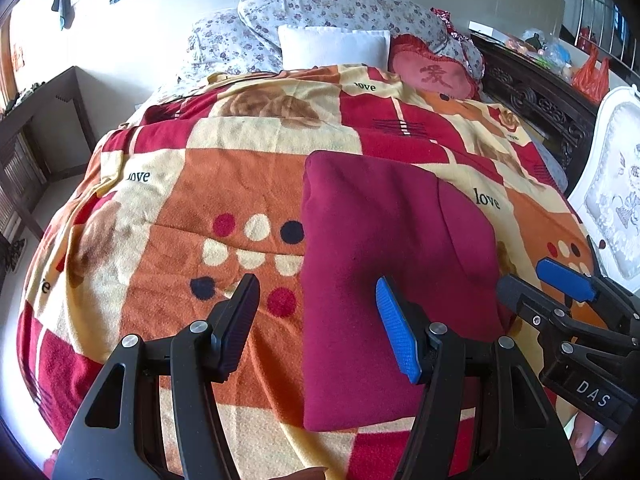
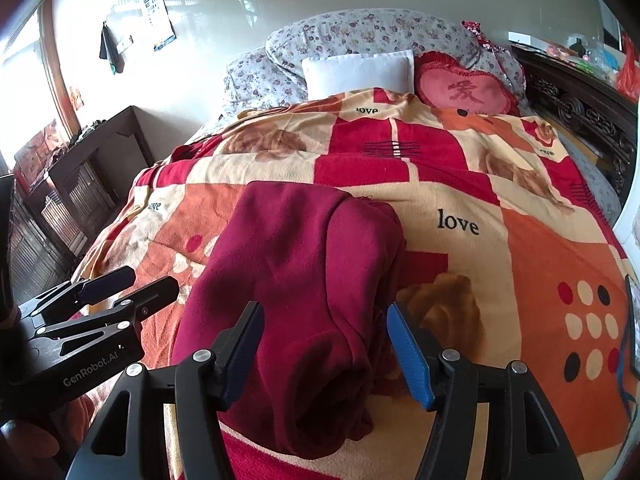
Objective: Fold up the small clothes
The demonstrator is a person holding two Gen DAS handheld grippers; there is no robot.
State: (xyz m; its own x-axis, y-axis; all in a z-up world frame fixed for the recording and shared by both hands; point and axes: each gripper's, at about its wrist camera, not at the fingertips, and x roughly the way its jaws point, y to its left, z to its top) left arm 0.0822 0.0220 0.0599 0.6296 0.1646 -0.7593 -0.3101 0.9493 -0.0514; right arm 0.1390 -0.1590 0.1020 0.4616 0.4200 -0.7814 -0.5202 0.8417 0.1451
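A maroon garment (image 1: pixel 380 260) lies folded into a long rectangle on the patterned blanket (image 1: pixel 168 208); in the right wrist view the garment (image 2: pixel 312 256) shows a rumpled near end. My left gripper (image 1: pixel 318 328) hovers open over the garment's left edge, with nothing pinched. My right gripper (image 2: pixel 326 350) stands open just above the garment's near right part; fabric lies beneath the jaws, and the pads do not press on it. Each view shows the other gripper at its side: the right gripper (image 1: pixel 552 288) and the left gripper (image 2: pixel 120 288).
The blanket (image 2: pixel 500 240) covers a bed. At its head are floral pillows (image 1: pixel 328 8), a white pillow (image 1: pixel 334 46) and a red cushion (image 1: pixel 434 70). A dark carved frame (image 1: pixel 540 104) and a white chair (image 1: pixel 616 200) stand on the right. A dark cabinet (image 2: pixel 80 184) stands on the left.
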